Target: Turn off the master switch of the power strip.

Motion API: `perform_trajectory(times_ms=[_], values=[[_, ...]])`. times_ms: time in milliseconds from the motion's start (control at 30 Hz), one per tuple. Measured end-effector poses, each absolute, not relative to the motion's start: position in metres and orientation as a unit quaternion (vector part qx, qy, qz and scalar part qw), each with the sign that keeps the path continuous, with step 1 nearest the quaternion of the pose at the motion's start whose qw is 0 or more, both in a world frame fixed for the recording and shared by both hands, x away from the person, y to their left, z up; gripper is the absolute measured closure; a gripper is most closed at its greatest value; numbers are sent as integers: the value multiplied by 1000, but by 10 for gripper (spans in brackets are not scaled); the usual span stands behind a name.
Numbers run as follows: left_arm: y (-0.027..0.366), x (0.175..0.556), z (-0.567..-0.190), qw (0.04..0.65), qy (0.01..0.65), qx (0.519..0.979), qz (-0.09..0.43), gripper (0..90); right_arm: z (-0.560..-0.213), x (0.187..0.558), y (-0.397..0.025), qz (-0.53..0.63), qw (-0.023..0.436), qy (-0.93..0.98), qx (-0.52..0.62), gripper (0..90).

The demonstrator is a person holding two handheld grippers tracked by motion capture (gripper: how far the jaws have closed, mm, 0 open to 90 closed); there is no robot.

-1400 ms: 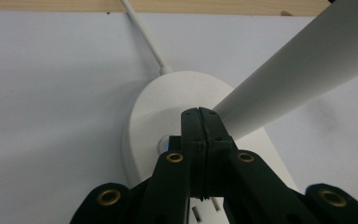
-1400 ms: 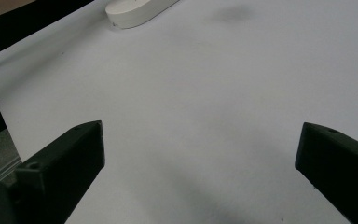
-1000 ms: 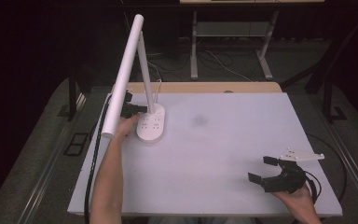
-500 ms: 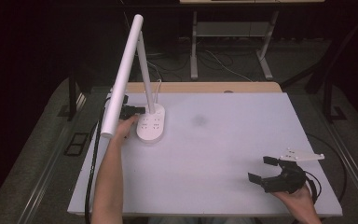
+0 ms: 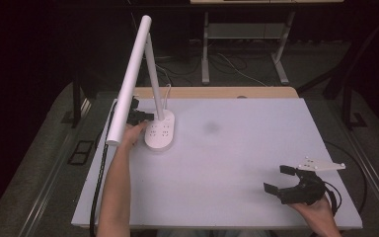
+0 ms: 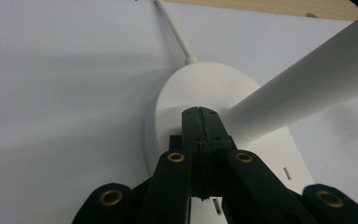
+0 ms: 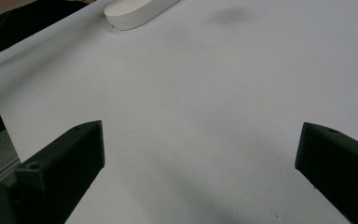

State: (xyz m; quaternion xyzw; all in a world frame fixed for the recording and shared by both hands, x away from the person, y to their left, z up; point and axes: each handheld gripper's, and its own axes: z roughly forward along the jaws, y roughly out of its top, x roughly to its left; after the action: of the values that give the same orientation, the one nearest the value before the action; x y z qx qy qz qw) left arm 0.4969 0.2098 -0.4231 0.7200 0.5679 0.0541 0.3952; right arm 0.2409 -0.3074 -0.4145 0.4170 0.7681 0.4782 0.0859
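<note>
A: We have one desk lamp [image 5: 159,132] near the table's [image 5: 237,163] far left edge. Our left claw [image 5: 140,116] is pressed closed, its tips over the lamp's oval base [image 6: 205,93] beside the stem; whether they touch it, we can't quite tell.

B: Our right claw [image 5: 282,179] gapes wide and empty near the front right corner, with broad bare tabletop between us.

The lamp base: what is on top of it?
On the lamp base I see rows of small slots, the lamp's white pole rising from it, and the left gripper, shut, tips over its surface. Whether they press a button is hidden underneath.
</note>
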Motion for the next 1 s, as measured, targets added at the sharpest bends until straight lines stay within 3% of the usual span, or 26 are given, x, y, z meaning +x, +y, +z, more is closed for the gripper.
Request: perform_trajectory(times_ms=[467, 1000], values=[[201, 500, -418, 363, 571, 733, 69, 900, -414, 241, -307, 480, 85, 766, 418, 6], [221, 479, -423, 453, 582, 674, 51, 900, -413, 241, -309, 484, 90, 763, 419, 6]])
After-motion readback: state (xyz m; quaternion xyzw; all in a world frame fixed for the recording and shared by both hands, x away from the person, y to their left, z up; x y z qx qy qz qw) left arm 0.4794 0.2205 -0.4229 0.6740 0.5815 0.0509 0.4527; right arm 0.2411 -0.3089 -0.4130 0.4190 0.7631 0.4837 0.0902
